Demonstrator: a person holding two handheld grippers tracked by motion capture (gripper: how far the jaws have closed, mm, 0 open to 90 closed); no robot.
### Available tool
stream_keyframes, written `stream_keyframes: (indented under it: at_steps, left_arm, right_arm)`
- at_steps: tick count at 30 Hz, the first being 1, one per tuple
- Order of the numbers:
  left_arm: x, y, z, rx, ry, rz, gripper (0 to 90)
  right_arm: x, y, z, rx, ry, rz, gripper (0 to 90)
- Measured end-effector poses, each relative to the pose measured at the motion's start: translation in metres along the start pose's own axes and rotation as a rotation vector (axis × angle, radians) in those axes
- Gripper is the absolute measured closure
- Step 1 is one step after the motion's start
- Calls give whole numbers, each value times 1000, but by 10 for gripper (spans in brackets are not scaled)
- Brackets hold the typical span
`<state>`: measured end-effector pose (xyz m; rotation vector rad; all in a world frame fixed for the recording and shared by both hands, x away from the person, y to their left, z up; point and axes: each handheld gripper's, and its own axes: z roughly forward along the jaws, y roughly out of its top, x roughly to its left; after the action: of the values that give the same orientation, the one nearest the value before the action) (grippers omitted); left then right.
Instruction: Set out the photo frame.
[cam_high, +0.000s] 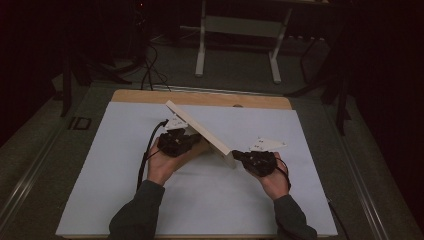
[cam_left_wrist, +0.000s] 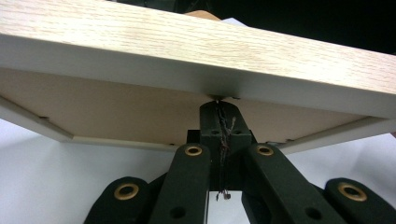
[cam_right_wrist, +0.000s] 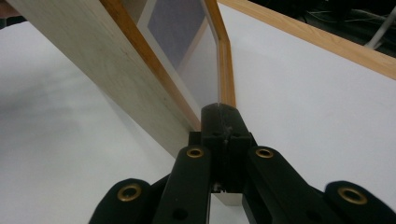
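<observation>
Big white counter (cam_high: 200, 200) fills most of the high view, wood strip along its far edge. Mid-frame there's a wooden frame panel (cam_high: 197, 131) propped at a tilt, running from upper left down to lower right, its low corner near the counter. Left claw (cam_high: 192, 141) sits under the panel's underside at center-left, jaws fully shut w/ nothing between them, tips up against the panel's edge (cam_left_wrist: 201, 86). Right claw (cam_high: 236, 155) at the lower-right corner (cam_right_wrist: 224, 100), jaws also closed tight, tips touching that corner, not gripping it afaict.
</observation>
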<state>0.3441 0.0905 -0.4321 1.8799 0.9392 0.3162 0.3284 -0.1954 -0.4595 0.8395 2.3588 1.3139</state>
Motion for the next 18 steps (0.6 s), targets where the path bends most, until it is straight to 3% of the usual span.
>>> stream_keyframes:
  at_steps: [18]
  left_arm:
    - [-3, -1, 4, 18, 0, 15, 900]
  right_arm:
    - [7, 3, 1, -9, 17, -14, 900]
